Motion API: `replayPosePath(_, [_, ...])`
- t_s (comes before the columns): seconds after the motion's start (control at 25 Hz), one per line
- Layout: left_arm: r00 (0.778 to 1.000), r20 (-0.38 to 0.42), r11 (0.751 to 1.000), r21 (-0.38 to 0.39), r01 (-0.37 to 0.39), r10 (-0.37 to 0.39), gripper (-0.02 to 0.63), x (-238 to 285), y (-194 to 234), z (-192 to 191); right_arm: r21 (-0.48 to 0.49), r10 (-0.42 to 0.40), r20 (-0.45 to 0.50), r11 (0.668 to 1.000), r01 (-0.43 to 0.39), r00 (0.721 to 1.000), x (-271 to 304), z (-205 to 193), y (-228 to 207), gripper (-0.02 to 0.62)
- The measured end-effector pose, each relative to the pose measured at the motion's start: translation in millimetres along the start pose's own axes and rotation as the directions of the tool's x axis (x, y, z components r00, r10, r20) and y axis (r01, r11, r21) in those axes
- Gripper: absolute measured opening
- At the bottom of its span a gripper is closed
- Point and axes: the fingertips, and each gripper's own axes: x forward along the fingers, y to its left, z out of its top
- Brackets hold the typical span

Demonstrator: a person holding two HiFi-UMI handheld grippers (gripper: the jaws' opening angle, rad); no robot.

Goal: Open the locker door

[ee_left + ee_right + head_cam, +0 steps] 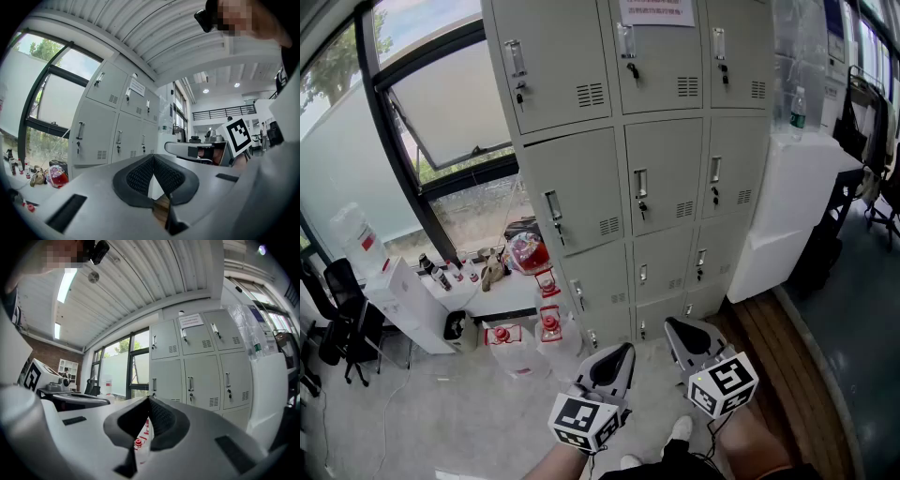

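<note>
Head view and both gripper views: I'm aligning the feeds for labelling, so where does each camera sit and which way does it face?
Head view: on the person's head, facing steeply down at the lockers and floor; shows left gripper, right gripper, a shoe.
Left gripper view: on the left gripper, level along its shut jaws toward the lockers; right gripper's marker cube at right.
Right gripper view: on the right gripper, likewise; left gripper's marker cube at left.
Shared: all three show the lockers.
</note>
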Motion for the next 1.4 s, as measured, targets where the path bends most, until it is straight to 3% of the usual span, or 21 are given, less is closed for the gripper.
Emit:
replayPosePath(0.84, [1.0,-0.009,1.0,0.006,0.015,-0.015,0.017,-5.5,-7.6,0.7,0.022,0.006,0.011,1.0,-0.006,1.0,-4.6,1.4,2.9,0.054])
replayPosePath(1.4, [0.999,-0.022,0.999,0.016,-0.044,0.044,0.017,35.1,19.0,3.0,0.046,0.054,0.017,0.997,-0.054,0.998,42.2,0.3,-40.4,0.054])
